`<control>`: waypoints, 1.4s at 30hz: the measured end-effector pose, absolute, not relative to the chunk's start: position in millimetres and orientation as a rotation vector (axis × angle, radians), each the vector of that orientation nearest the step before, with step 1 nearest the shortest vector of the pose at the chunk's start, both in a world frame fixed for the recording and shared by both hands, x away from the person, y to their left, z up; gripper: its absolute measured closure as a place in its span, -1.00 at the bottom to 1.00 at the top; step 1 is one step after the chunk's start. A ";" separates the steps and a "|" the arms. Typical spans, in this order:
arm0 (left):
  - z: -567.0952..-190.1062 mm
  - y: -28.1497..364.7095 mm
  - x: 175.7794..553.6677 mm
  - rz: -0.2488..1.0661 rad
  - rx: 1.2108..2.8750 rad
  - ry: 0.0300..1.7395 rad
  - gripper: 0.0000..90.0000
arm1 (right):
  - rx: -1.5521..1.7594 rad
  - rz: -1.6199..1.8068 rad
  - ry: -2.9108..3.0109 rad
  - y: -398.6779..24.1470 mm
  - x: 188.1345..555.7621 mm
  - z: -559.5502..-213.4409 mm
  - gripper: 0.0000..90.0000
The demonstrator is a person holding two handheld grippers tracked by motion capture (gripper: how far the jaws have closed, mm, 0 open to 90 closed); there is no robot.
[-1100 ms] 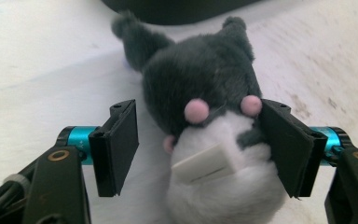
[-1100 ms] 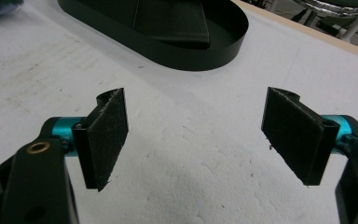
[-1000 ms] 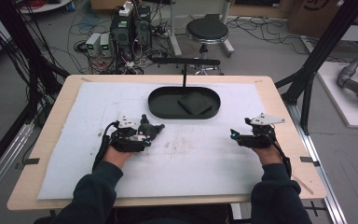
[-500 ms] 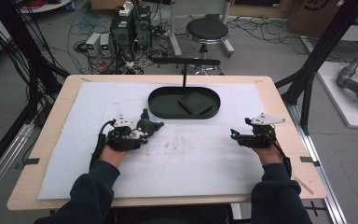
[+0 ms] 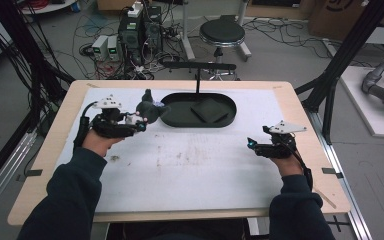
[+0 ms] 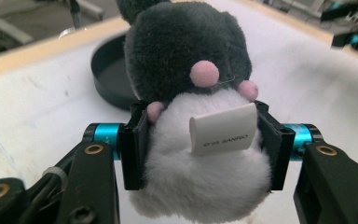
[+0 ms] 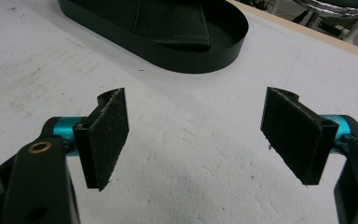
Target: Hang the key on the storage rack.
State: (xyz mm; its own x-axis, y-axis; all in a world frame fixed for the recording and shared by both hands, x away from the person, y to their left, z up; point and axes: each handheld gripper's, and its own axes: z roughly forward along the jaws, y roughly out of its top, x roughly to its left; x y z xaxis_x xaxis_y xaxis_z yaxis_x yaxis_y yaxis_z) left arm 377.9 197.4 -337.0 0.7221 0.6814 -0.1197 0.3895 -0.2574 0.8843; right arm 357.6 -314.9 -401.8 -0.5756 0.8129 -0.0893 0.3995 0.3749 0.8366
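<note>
Plush toy [image 6: 191, 140]: clamped by left gripper [image 6: 205, 144], lifted clear of mat; placement in black oval tray [image 5: 180, 120] judged outstanding. Right gripper [image 7: 205, 135]: held agape, empty.

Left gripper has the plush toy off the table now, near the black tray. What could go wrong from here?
1. The left gripper pinches the plush toy only at its soft white belly; the dark head sits beyond the pads, so it may sag or slip out.
2. The toy hangs close to the black tray rim and could catch on it.
3. The right gripper stands open and apart, too far to catch a drop.
</note>
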 end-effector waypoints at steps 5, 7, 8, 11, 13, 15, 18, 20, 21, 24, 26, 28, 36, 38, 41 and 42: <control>-325.7 204.7 384.2 0.438 1.847 0.769 0.03 | 1.049 1.115 2.136 -316.0 357.5 -401.0 -0.47; -322.1 205.4 387.3 0.473 1.848 0.759 0.03 | 1.053 1.120 2.135 -316.2 357.7 -401.0 -0.47; -321.3 205.1 388.7 0.478 1.847 0.761 0.03 | 1.055 1.120 2.135 -316.1 357.8 -401.1 -0.47; -318.3 202.4 396.0 0.510 1.855 0.754 0.03 | 1.052 1.123 2.136 -315.4 358.4 -401.3 -0.47; -317.0 198.0 401.3 0.531 1.854 0.735 0.03 | 1.056 1.121 2.138 -314.3 358.6 -401.6 -0.47; -315.1 193.0 407.6 0.551 1.860 0.712 0.03 | 1.058 1.122 2.139 -314.0 358.9 -401.8 -0.47; -310.6 185.8 418.0 0.584 1.869 0.683 0.03 | 1.056 1.132 2.135 -314.6 359.4 -401.6 -0.47; -306.9 181.5 424.3 0.594 1.865 0.671 0.03 | 1.057 1.134 2.132 -315.4 359.7 -401.5 -0.47; -304.7 178.4 428.7 0.598 1.852 0.672 0.03 | 1.057 1.134 2.133 -315.7 359.8 -401.6 -0.47; -300.5 171.8 439.5 0.612 1.839 0.675 0.03 | 1.058 1.136 2.131 -315.9 359.9 -401.7 -0.47; -301.2 167.3 447.1 0.611 1.828 0.685 0.03 | 1.059 1.138 2.132 -315.7 359.6 -401.7 -0.47; -303.8 164.0 453.1 0.609 1.821 0.695 0.03 | 1.060 1.135 2.132 -315.6 359.1 -401.5 -0.47; -323.5 156.6 473.1 0.600 1.817 0.790 0.03 | 1.065 1.139 2.131 -316.5 358.2 -401.3 -0.47; -329.4 155.7 473.2 0.589 1.820 0.796 0.03 | 1.059 1.140 2.130 -317.3 358.3 -401.5 -0.47; -335.6 156.0 472.8 0.583 1.818 0.808 0.03 | 1.067 1.138 2.131 -317.9 357.9 -401.7 -0.47; -336.2 156.3 472.5 0.583 1.817 0.809 0.03 | 1.069 1.140 2.130 -317.6 357.6 -401.8 -0.47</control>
State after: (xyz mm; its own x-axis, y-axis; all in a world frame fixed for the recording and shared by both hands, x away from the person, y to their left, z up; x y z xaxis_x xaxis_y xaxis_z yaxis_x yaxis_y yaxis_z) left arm 472.5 156.3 -336.2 0.6572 0.7533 0.0227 0.2601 -0.2549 0.9313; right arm 357.6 -317.6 -401.8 -0.5704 0.8193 -0.0584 0.4057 0.3429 0.8472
